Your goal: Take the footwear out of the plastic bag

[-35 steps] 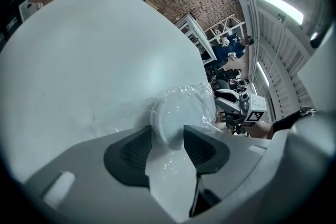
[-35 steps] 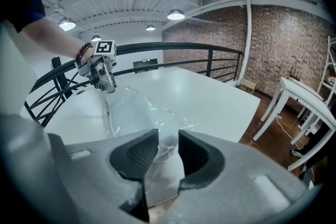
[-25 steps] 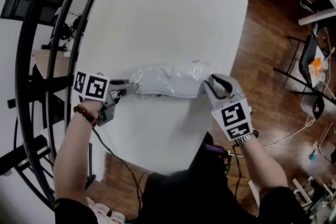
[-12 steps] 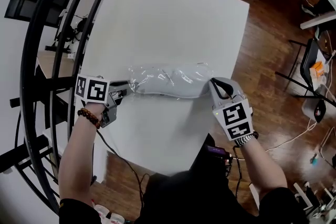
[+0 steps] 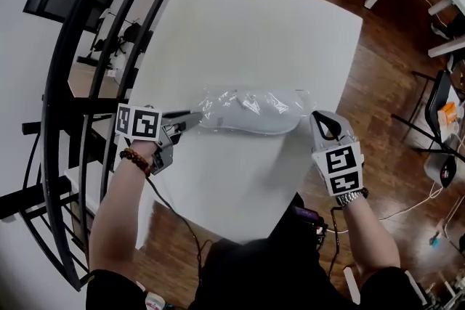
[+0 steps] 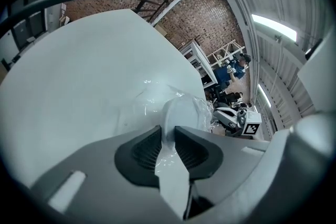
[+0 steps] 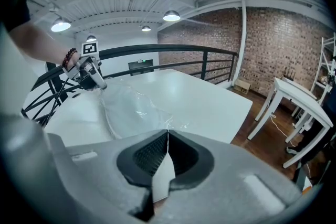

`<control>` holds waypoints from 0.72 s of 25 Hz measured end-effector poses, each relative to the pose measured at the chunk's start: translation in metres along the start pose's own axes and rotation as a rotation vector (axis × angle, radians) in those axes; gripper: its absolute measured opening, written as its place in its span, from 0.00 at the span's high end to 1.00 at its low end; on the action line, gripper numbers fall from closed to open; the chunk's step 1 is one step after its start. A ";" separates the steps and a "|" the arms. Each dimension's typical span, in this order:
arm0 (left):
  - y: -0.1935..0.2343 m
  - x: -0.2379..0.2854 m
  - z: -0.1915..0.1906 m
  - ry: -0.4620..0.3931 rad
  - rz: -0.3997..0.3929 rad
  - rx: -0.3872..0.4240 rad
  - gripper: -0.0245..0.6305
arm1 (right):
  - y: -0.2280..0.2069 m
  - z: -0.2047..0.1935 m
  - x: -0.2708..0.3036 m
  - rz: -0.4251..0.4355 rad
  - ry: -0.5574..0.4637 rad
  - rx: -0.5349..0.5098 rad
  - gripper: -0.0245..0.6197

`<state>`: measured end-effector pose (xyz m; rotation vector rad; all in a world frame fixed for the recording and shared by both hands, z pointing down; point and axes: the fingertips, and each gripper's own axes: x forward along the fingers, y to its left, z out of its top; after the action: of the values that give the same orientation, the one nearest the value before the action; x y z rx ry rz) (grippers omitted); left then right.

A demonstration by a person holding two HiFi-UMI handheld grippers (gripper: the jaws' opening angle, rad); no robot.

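- A white counter [image 5: 276, 25] stands over a wood floor [image 5: 392, 69], with a black railing [image 5: 65, 120] along its left side.
- The clear plastic bag [image 5: 240, 99] lies crosswise near the middle of the counter, a little toward the near edge.
- The white shoe [image 5: 261, 118] is inside the bag. It lies lengthwise from left to right, with crinkled film over its top.
- The left gripper [image 5: 195, 115] is at the bag's left end, its jaws pointing right.
- In the left gripper view, the jaws of the left gripper [image 6: 168, 139] are closing. Both pads press on a white, film-covered fold of the bag [image 6: 157, 102].
- I cannot say for sure whether the shoe's end sits in that grip along with the film.
- The right gripper [image 5: 316, 117] meets the bag's right end from the near right.
- In the right gripper view, the jaws of the right gripper [image 7: 167, 147] are clenched together. Only a thin edge of the bag's film [image 7: 131, 105] is pinched between the pads.
- That same view shows the bag stretching away across the counter to the left gripper [image 7: 101, 85] at its far end.
- The left wrist wears a bead bracelet [image 5: 136, 160] and the right wrist wears a watch [image 5: 349, 194].
- A second white table [image 7: 299, 102] stands on the floor, well off to the right.
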<state>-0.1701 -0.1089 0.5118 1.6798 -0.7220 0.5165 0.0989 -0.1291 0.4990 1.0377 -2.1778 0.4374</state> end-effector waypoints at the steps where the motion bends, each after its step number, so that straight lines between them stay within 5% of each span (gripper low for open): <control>1: 0.001 -0.003 -0.001 -0.008 0.003 -0.005 0.81 | 0.000 0.000 0.000 -0.003 0.000 -0.001 0.97; 18: 0.012 -0.044 -0.016 -0.169 -0.007 -0.126 0.82 | -0.025 0.001 -0.005 -0.092 0.023 0.010 0.97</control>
<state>-0.2085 -0.0862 0.4942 1.6196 -0.8533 0.3194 0.1203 -0.1429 0.4952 1.1284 -2.1004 0.4164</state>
